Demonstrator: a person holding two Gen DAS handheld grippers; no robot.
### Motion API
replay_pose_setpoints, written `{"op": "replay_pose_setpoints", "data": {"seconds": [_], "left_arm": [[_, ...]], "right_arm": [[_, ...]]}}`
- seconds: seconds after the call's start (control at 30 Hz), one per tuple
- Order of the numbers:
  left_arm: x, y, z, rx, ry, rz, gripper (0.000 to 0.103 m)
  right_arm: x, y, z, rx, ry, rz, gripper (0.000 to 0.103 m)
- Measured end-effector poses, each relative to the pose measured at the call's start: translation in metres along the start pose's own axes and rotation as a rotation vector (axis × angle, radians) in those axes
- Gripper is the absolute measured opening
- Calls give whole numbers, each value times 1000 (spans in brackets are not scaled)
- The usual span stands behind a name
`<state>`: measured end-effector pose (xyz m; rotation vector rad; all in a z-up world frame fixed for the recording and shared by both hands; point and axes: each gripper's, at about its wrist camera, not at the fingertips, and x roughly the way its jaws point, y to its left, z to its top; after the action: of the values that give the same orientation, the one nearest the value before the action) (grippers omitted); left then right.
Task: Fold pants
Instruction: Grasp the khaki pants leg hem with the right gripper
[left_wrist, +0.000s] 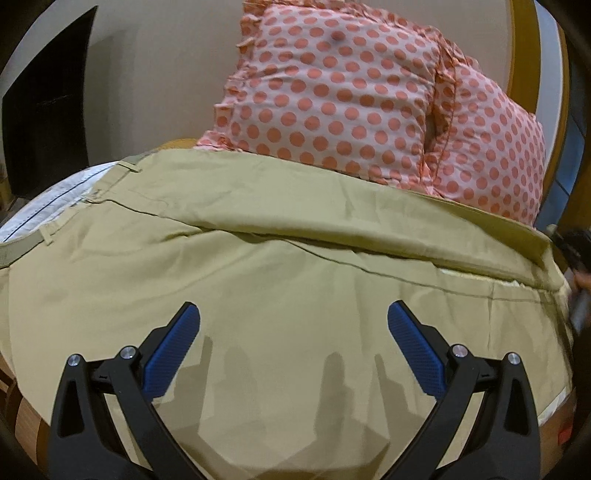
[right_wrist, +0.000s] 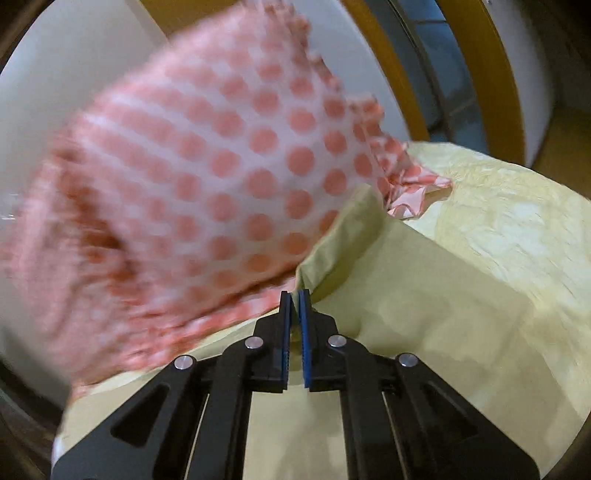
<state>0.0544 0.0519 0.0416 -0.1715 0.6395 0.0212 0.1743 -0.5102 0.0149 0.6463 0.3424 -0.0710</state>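
The khaki cotton pants (left_wrist: 258, 229) lie spread flat and lightly creased, their far edge butting right up against two pink polka-dot ruffled pillows (left_wrist: 332, 96), so there's basically no room behind. The left gripper (left_wrist: 293, 332) hovers over the pants with jaws spread wide. The right gripper (right_wrist: 294, 306) is pinched tight on a pants edge (right_wrist: 332, 254) beside the pillows.

Left wrist view low over pants (left_wrist: 258, 258), facing pillow (left_wrist: 351, 96), right wrist view closer, blurred, seemingly sharing both.
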Motion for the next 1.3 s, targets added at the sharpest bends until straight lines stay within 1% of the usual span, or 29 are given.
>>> {"op": "replay_pose_setpoints", "data": {"seconds": [0.03,0.07,0.1,0.13,0.2,0.27,0.3,0.33,0.37,0.4,0.47,0.53,0.57,0.6,0.63,0.67,0.7,0.73,0.8,0.87,0.9,0.97,1.0,1.03,1.07,1.1,1.17,1.23,1.3], "left_arm": [[-3,2,3,-9,-9,1,101],[-4,3,6,-13,-17,1,101],[-6,5,11,-17,-28,2,101],[-8,5,15,-18,-38,1,101],[-9,4,26,-15,-57,-5,101],[-9,3,38,-9,-79,-13,101],[-8,3,42,-4,-87,-13,101],[-8,3,48,2,-94,-7,101],[-7,3,52,9,-102,-6,101],[-6,3,57,22,-111,-5,101],[0,3,70,49,-112,23,101],[6,5,80,55,-101,43,101],[9,7,85,50,-97,57,101],[10,8,87,46,-97,63,101],[12,10,91,37,-97,60,101],[14,10,92,37,-98,53,101],[15,9,93,40,-98,49,101],[19,6,94,49,-96,46,101],[25,-3,94,78,-88,37,101],[30,-10,93,108,-85,29,101],[33,-14,92,130,-84,31,101],[40,-16,94,142,-74,35,101],[46,-15,97,136,-61,26,101],[50,-13,101,125,-51,10,101],[56,-11,105,107,-38,-15,101],[63,-8,111,85,-25,-46,101],[76,-3,121,47,-4,-82,101],[97,1,135,-3,31,-100,101],[119,4,146,-39,80,-107,98]], "right_arm": [[-17,0,-10,18,-4,23,5],[-42,-12,-28,47,5,36,5],[-54,-7,-39,65,19,33,5],[-63,-13,-50,90,37,37,5],[-69,-32,-68,177,103,38,6],[-66,-44,-73,267,143,45,8],[-60,-50,-72,313,168,45,20],[-65,-51,-76,329,173,50,44],[-63,-55,-75,348,163,67,50],[-61,-54,-72,342,159,54,54],[-62,-52,-76,345,157,37,54],[-62,-53,-77,374,177,17,53],[-64,-53,-79,420,200,29,53],[-65,-52,-83,462,224,76,53],[-66,-51,-85,474,242,104,53],[-61,-45,-88,462,279,119,53],[-54,-40,-89,444,314,117,53],[-47,-37,-88,429,331,107,51],[-33,-27,-82,365,340,41,51],[-24,-26,-76,369,320,16,51],[-22,-28,-74,382,307,7,47],[-18,-35,-73,415,272,-19,37],[-18,-38,-73,427,255,-24,29],[-18,-41,-73,415,218,-22,15],[-19,-41,-72,386,189,-21,4],[-21,-43,-72,361,163,-17,2],[-30,-47,-74,380,111,44,2],[-41,-44,-72,359,61,90,2],[-48,-39,-70,342,26,117,2]]}}
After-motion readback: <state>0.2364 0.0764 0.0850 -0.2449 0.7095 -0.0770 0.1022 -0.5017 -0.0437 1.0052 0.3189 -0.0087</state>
